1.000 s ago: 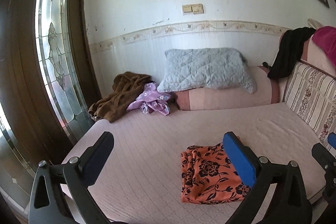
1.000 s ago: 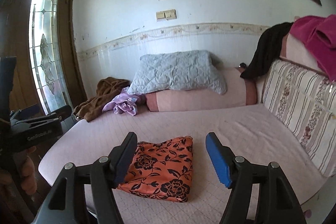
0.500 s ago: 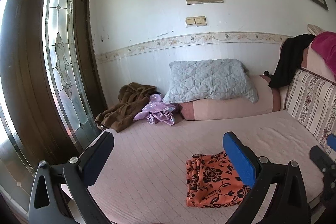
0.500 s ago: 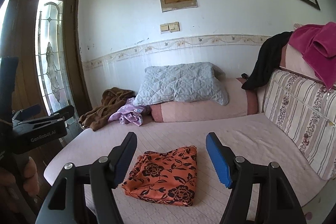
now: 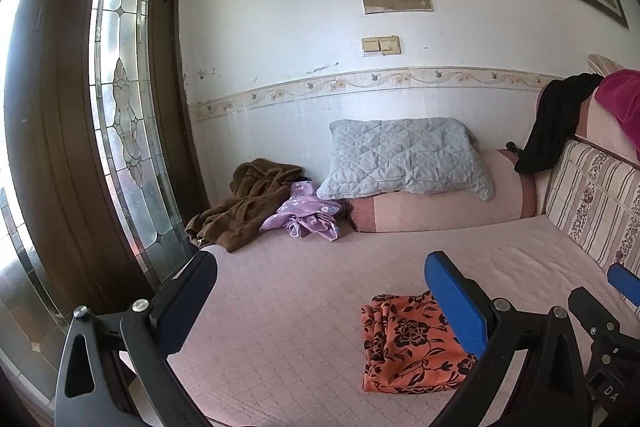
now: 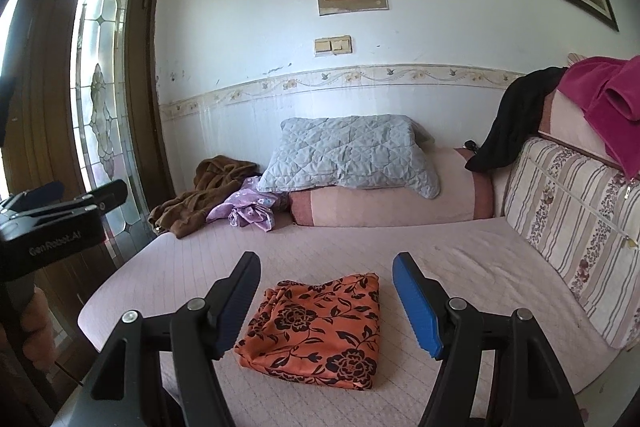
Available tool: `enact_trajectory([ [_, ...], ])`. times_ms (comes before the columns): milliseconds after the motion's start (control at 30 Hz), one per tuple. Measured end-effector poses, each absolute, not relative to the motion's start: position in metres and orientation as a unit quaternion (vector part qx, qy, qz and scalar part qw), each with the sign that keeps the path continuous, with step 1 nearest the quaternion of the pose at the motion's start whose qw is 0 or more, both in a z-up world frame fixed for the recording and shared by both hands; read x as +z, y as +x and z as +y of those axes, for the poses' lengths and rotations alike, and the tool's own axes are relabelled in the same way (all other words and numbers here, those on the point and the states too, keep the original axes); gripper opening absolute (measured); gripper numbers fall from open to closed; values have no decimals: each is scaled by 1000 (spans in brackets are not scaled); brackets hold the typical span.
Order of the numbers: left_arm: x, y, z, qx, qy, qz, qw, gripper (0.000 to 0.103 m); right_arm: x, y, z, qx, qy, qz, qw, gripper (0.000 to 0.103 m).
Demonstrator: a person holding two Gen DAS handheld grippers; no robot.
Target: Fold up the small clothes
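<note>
A folded orange cloth with black flowers (image 6: 320,327) lies on the pink daybed (image 6: 460,267) near its front edge; it also shows in the left wrist view (image 5: 404,343). My right gripper (image 6: 326,303) is open and empty, held above and in front of the cloth. My left gripper (image 5: 320,299) is open and empty, to the left of the cloth and back from the bed. A crumpled purple garment (image 5: 308,215) and a brown garment (image 5: 240,207) lie at the bed's far left corner.
A grey quilted pillow (image 5: 404,155) rests on a pink bolster (image 5: 440,203) against the wall. A striped back cushion (image 6: 572,227) lines the right side, with black (image 6: 508,119) and magenta (image 6: 608,95) clothes draped over it. A wooden door with stained glass (image 5: 120,107) stands at left.
Both grippers have drawn back and tilted up from the bed. The orange cloth sits lower and smaller in both views and has not moved on the bed.
</note>
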State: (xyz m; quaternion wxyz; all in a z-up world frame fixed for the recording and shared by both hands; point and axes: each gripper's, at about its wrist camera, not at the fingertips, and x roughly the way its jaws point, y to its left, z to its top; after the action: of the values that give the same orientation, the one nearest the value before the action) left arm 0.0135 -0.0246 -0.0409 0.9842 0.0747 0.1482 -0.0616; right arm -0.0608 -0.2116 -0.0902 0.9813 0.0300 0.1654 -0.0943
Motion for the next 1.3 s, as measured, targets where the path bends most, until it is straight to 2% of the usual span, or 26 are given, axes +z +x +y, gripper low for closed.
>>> enact_trajectory([
  [833, -12, -13, -4, -64, 56, 111, 990, 103, -60, -82, -198, -105, 33, 128, 986, 72],
  [1300, -15, -14, -6, -66, 62, 112, 990, 103, -58, -82, -197, -104, 34, 124, 986, 72],
])
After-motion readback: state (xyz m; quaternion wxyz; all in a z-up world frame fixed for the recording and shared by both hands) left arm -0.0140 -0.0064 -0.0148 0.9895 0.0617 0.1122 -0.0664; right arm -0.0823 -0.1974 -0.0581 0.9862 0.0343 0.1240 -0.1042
